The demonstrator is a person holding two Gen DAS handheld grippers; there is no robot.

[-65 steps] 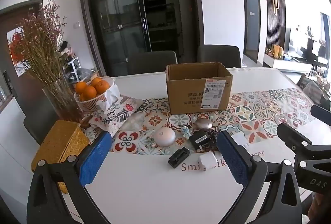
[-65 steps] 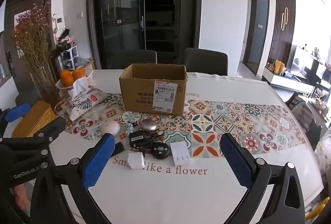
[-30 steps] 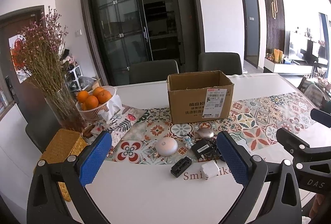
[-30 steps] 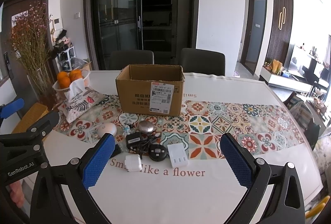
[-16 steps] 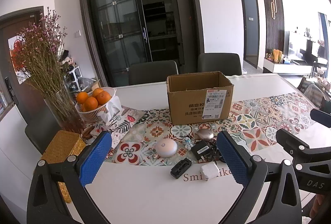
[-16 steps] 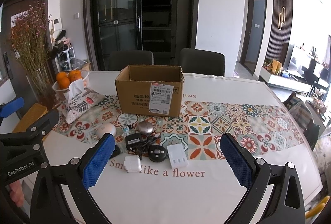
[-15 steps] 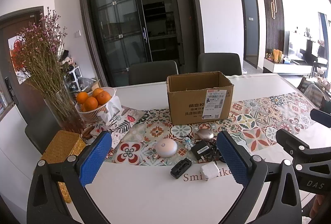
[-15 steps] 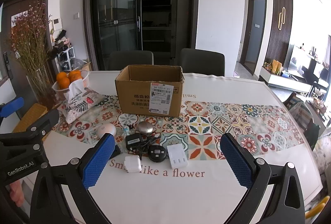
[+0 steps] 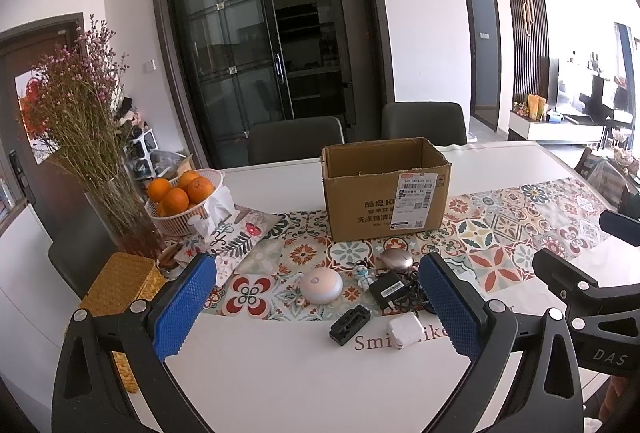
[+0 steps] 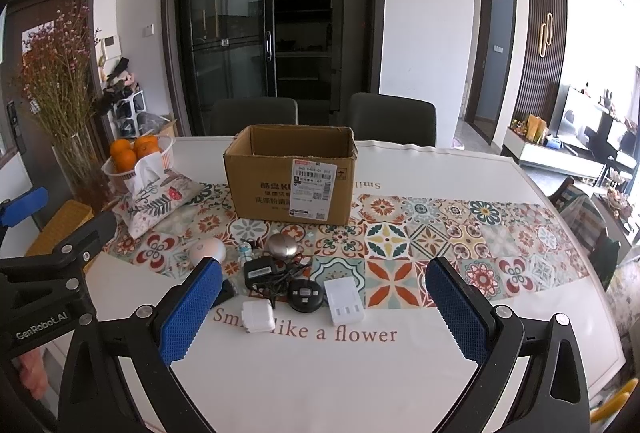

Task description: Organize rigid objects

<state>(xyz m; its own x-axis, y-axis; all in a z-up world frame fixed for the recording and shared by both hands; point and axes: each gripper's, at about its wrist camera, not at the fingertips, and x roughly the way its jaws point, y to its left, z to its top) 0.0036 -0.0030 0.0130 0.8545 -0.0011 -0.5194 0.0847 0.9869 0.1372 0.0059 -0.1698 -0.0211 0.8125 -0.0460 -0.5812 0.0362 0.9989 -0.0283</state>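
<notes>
Step in hand: approach, nothing picked yet. Left gripper (image 9: 316,307) and right gripper (image 10: 320,307) both hover above the near edge of the surface (image 10: 280,373), jaws spread wide, nothing between them.

Target items lie in a loose cluster in front of the open cardboard box (image 10: 290,177), none inside it as far as can be seen. Cluster: round pale puck (image 9: 321,286), silver oval (image 10: 282,245), small figurine (image 10: 244,251), black adapter (image 10: 260,270) with tangled cable, round black disc (image 10: 305,295), white charger (image 10: 258,316), white block (image 10: 343,302), black clip (image 9: 350,325).

Judgement: box is the likely bin. Next move calls for lowering one gripper over an outer item, e.g. white block for the right, and closing across its narrow sides. Cable tangle may drag neighbours; leave the adapter until later.
</notes>
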